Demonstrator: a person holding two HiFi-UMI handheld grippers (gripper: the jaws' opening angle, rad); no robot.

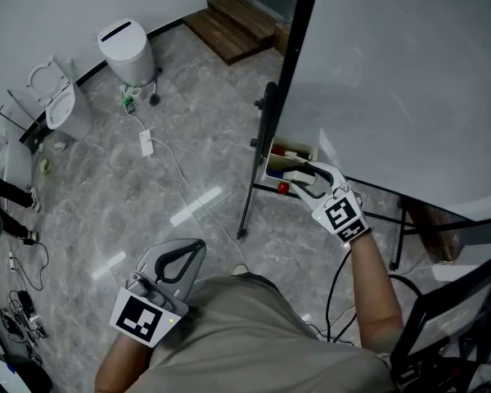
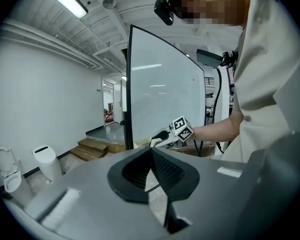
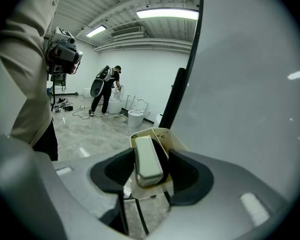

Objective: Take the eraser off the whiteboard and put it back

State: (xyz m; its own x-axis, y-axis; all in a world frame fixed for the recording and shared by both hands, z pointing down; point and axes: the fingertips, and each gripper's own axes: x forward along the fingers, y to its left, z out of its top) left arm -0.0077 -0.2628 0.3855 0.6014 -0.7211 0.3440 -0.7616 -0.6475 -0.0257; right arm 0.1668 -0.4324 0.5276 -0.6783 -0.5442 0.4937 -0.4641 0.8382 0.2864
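Note:
A pale, rounded-edged eraser [image 3: 149, 160] lies lengthwise in the small cream tray box [image 3: 162, 135] at the foot of the whiteboard [image 3: 250, 109]. My right gripper [image 3: 152, 155] reaches into that box; its dark pads stand on either side of the eraser with a thin gap, so it is open. In the head view the right gripper [image 1: 301, 177] is at the tray [image 1: 288, 152], which also holds markers, under the board's lower left corner. My left gripper [image 1: 198, 246] hangs low by my body, shut and empty, far from the board [image 2: 160, 104].
The board stands on black easel legs [image 1: 250, 195]. On the marble floor lie a white cable and power strip [image 1: 146, 142], with a white bin [image 1: 128, 51] and a toilet [image 1: 64, 105] beyond. Wooden steps [image 1: 233, 24] lie farther back. A person [image 3: 104, 91] works in the distance.

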